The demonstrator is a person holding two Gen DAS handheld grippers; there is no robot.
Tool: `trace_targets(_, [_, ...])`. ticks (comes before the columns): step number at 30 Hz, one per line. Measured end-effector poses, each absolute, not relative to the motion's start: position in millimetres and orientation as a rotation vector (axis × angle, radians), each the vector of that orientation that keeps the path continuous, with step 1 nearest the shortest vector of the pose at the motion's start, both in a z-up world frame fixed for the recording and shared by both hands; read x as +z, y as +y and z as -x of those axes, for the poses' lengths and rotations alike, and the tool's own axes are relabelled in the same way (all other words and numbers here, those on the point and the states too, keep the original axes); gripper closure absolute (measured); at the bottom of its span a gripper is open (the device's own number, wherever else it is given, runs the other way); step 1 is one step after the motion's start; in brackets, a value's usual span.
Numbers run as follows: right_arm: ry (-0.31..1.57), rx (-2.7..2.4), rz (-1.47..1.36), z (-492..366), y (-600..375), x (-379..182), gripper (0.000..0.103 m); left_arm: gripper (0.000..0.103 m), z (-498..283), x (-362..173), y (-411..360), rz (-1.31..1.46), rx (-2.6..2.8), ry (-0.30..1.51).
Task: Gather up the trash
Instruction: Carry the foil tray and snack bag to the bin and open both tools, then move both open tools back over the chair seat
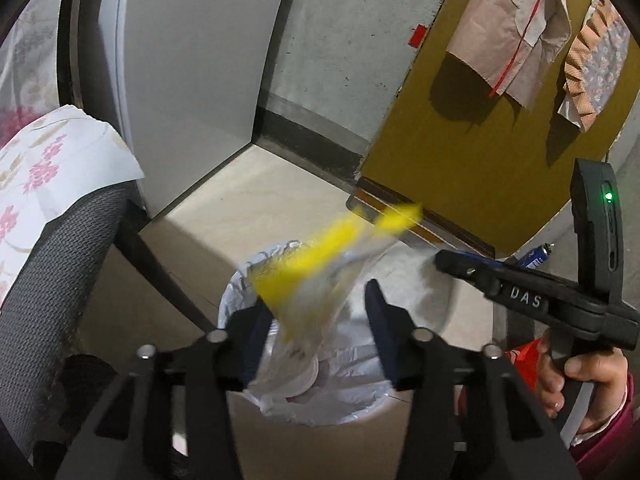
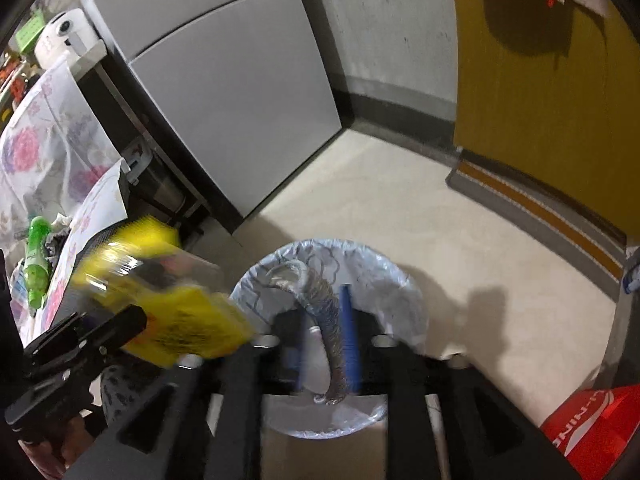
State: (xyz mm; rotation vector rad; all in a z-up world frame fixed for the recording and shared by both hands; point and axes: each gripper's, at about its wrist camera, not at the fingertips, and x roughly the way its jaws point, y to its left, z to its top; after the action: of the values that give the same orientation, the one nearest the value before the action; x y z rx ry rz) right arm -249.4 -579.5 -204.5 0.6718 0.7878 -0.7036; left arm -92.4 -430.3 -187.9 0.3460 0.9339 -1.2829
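1. Fingers of the left gripper [image 1: 318, 316] stand parted above the bin, with a yellow-and-clear plastic wrapper [image 1: 320, 276] between them; it lies close against the left finger, but motion blur hides whether any pad presses on it
2. Seen from the left wrist, the wrapper's long axis runs from the gap between the fingers up and to the right, its yellow tip pointing toward the foot of the mustard-yellow door [image 1: 472, 152]
3. Seen from the right wrist, the same wrapper [image 2: 168, 300] is a blurred yellow slab in front of the left gripper [image 2: 116, 332], slanting down and to the right toward the bin's rim
4. Fingers of the right gripper [image 2: 324, 344], with blue pads, are released and apart; a crinkled clear strip of plastic [image 2: 320, 312] hangs between them, its long axis running roughly up and down, curling at the top
5. Whether that strip touches either pad cannot be told
6. Directly beneath both grippers stands the round trash bin [image 1: 240, 300], lined with a white bag, on a pale floor [image 2: 380, 184]
7. A person's hand [image 1: 576, 380] in a pink sleeve grips the right gripper's handle
8. Behind the bin stands a grey refrigerator [image 1: 192, 64]; a green bottle [image 2: 36, 264] lies at the left edge of the right-wrist view, on a floral cloth
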Motion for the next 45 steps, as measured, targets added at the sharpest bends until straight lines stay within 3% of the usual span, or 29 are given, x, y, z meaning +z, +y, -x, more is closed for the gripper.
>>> trace_targets(3, [0.783, -0.718, -0.65, 251, -579, -200, 0.055, 0.047, 93, -181, -428, -0.342, -1.285, 0.919])
trace_targets(16, [0.592, -0.724, -0.533, 249, -549, -129, 0.055, 0.044, 78, -137, -377, -0.277, -1.159, 0.786])
trace_targets(32, [0.57, -0.404, -0.331, 154, -439, -78, 0.055, 0.039, 39, -101, -220, -0.166, -0.807, 0.704])
trace_targets(45, [0.588, -0.169, -0.19, 76, -359, -68, 0.046, 0.036, -11, -89, -119, -0.072, -0.527, 0.674])
